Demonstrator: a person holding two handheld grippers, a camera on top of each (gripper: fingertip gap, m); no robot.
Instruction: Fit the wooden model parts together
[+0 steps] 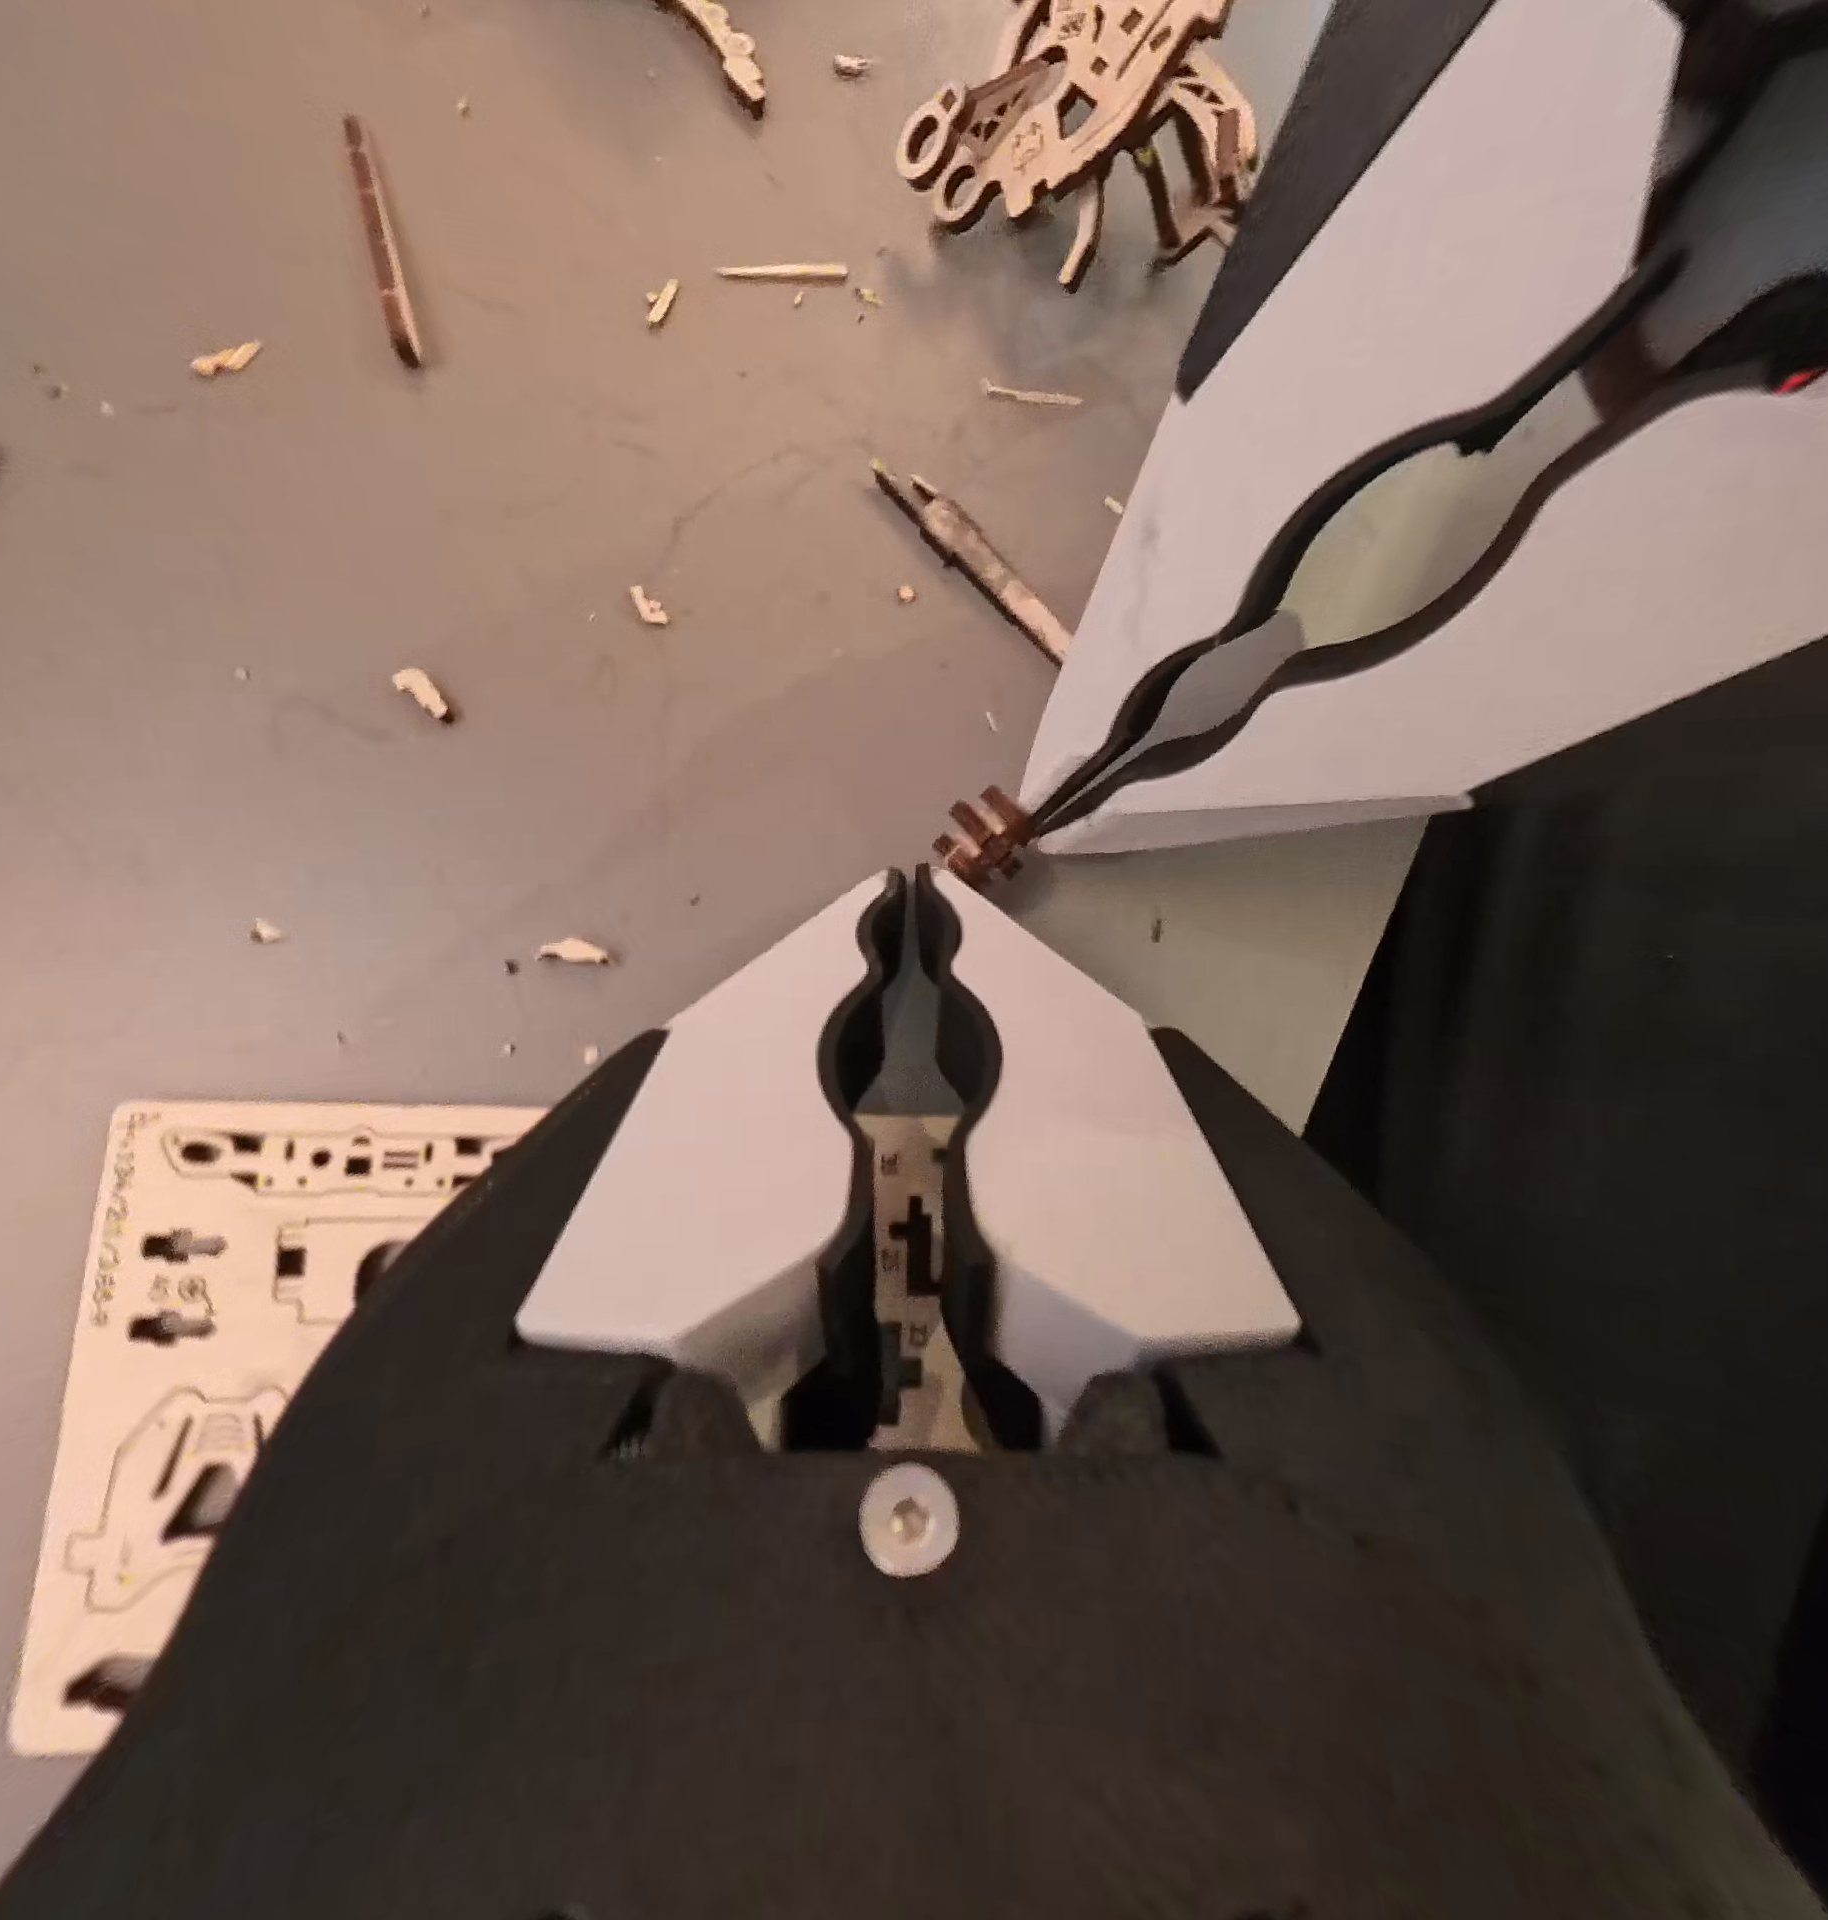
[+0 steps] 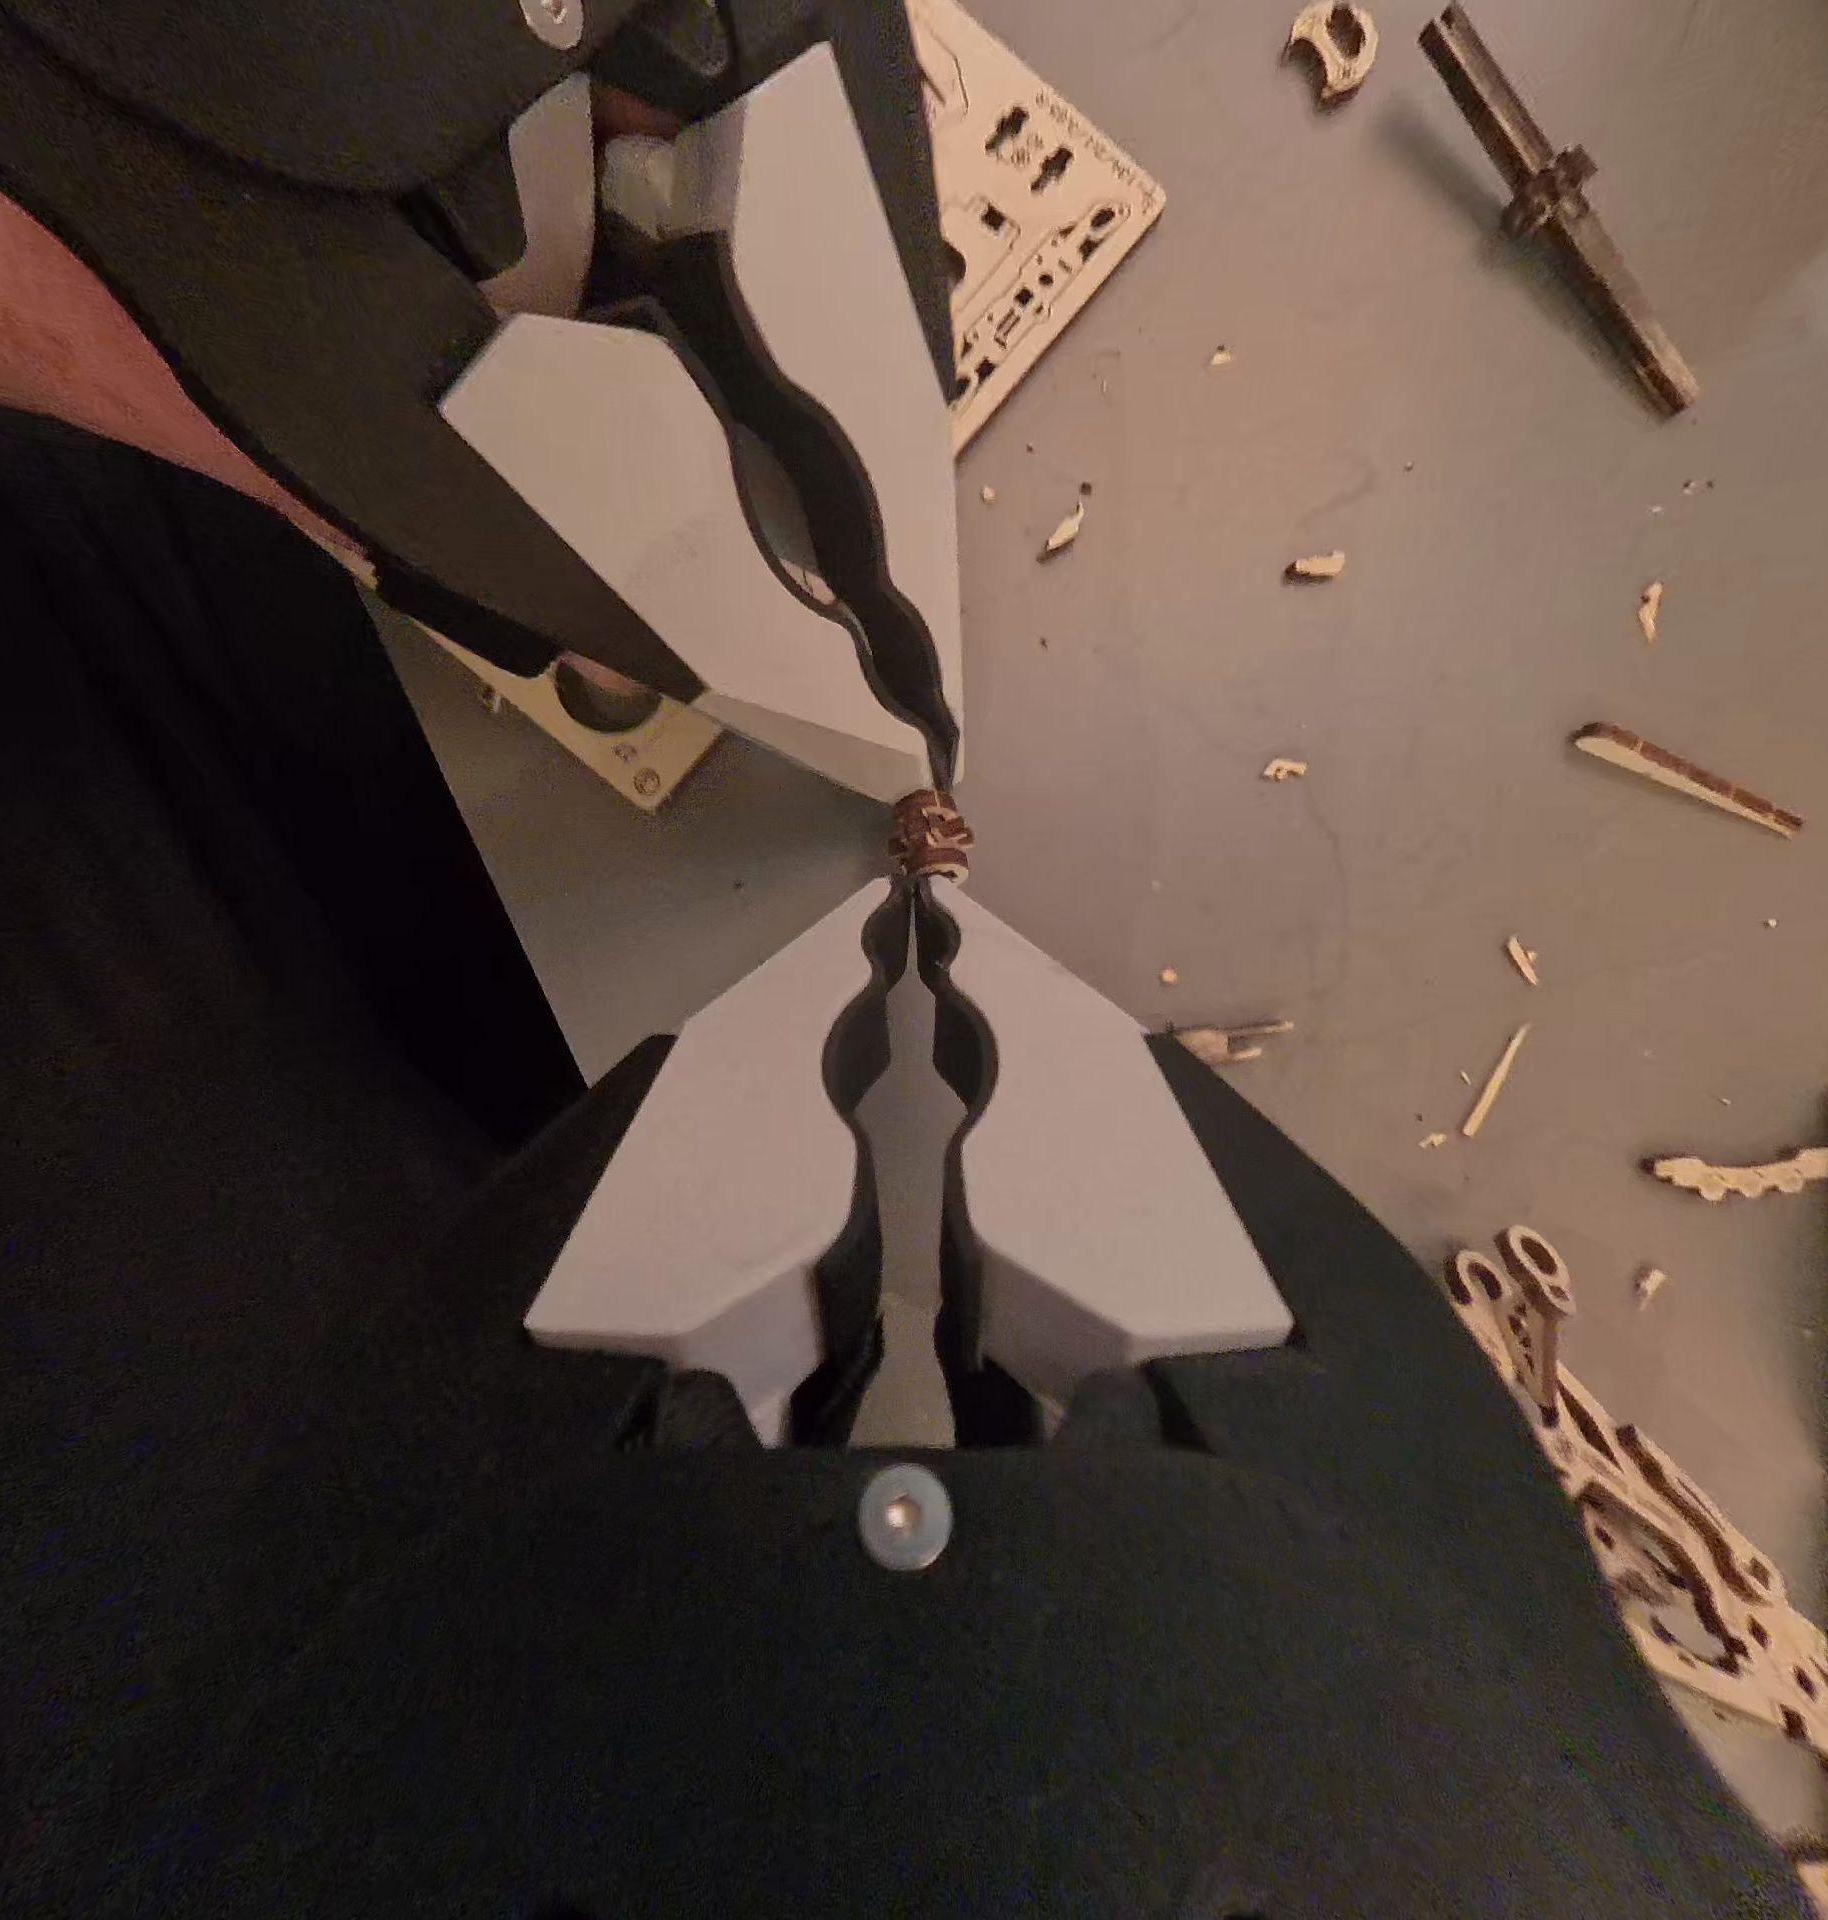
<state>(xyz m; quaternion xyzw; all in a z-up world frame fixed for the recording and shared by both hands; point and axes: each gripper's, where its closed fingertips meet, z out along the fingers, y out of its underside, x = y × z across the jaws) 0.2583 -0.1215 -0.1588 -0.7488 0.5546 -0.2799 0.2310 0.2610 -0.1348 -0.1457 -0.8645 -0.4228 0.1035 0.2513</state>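
Observation:
A small brown stacked wooden part (image 1: 977, 833) hangs above the grey table (image 1: 577, 727) between the two gripper tips. My right gripper (image 2: 915, 902) is shut on its near end (image 2: 929, 836); it enters the left wrist view from the right (image 1: 1037, 821). My left gripper (image 1: 910, 881) is shut, with its tips touching the part's other side; whether they pinch any of it I cannot tell. It comes down from the upper left in the right wrist view (image 2: 946, 774). The two grippers point tip to tip.
A pale wooden sheet with cut-outs (image 1: 266, 1299) lies under my left gripper and also shows in the right wrist view (image 2: 1045, 208). A partly built wooden model (image 1: 1086, 114) (image 2: 1637, 1507), dark wooden sticks (image 1: 382, 239) (image 2: 1554, 197) and several chips lie about. A person's dark clothing (image 2: 162, 935) borders the table edge. My right gripper's tips are some 15 cm from the partly built wooden model (image 2: 1637, 1507).

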